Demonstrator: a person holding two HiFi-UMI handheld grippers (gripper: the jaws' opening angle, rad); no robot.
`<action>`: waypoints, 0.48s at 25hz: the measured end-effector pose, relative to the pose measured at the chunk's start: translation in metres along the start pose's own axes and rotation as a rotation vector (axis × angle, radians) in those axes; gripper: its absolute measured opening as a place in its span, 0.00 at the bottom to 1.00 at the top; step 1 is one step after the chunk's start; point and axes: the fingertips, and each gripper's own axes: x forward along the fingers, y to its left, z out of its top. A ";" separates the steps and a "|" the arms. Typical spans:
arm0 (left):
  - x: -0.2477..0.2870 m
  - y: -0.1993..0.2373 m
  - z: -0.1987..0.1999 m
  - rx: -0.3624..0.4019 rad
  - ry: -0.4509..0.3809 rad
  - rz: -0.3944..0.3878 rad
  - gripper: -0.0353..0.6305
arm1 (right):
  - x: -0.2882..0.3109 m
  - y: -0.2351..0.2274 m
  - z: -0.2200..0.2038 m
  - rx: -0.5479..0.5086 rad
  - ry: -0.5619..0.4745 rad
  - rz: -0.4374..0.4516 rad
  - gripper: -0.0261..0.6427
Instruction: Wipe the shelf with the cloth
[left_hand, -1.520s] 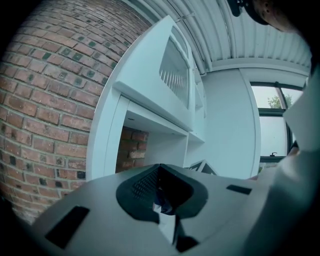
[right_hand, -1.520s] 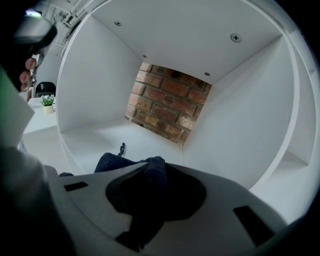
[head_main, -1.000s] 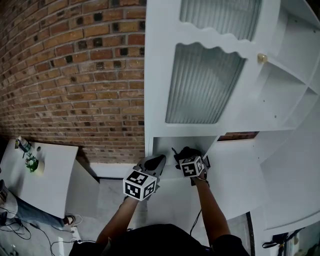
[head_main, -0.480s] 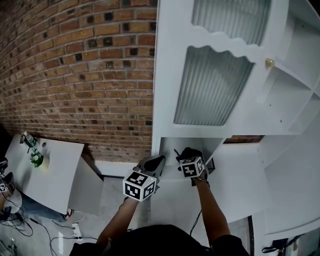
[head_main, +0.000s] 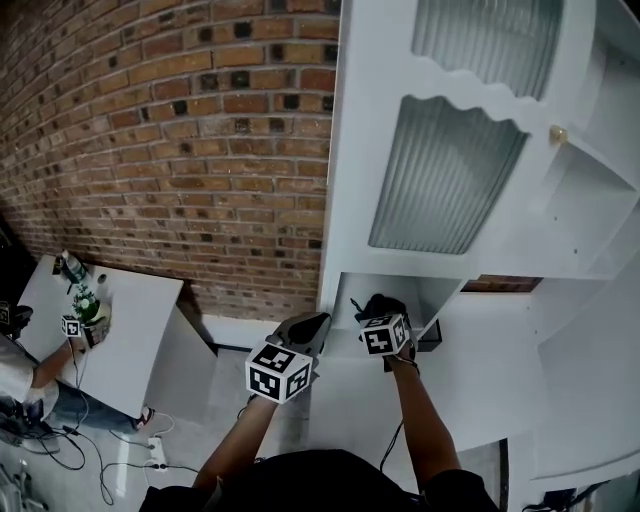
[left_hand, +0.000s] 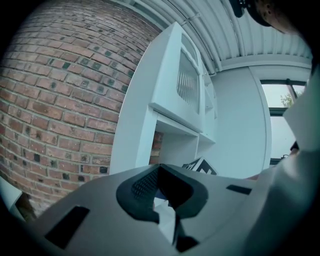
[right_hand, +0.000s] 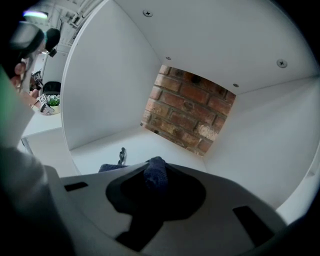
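Brick wall (head_main: 180, 150) ran behind a white cabinet (head_main: 358, 150), and one white table (head_main: 130, 335) off to the left had one small plant (head_main: 88, 305) on it. Counted two ribbed glass doors (head_main: 445, 175) up top. Two tools: the right gripper (right_hand: 156, 181) was inside the open shelf (right_hand: 125, 145), clamped on the one dark blue cloth (right_hand: 156, 172), low over the shelf floor. The left gripper (head_main: 305, 328) sat just outside, jaws together on nothing

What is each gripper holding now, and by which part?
The right gripper pinches the dark blue cloth by a bunched fold, just above the shelf. The left gripper holds nothing.
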 end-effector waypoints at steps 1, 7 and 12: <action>-0.003 0.002 0.000 -0.002 -0.001 0.007 0.08 | 0.001 0.003 0.002 -0.004 -0.002 0.003 0.14; -0.016 0.014 -0.001 -0.007 0.002 0.041 0.08 | 0.005 0.019 0.011 -0.017 -0.007 0.019 0.14; -0.026 0.021 0.000 -0.021 -0.005 0.055 0.08 | 0.007 0.030 0.018 -0.029 -0.014 0.033 0.14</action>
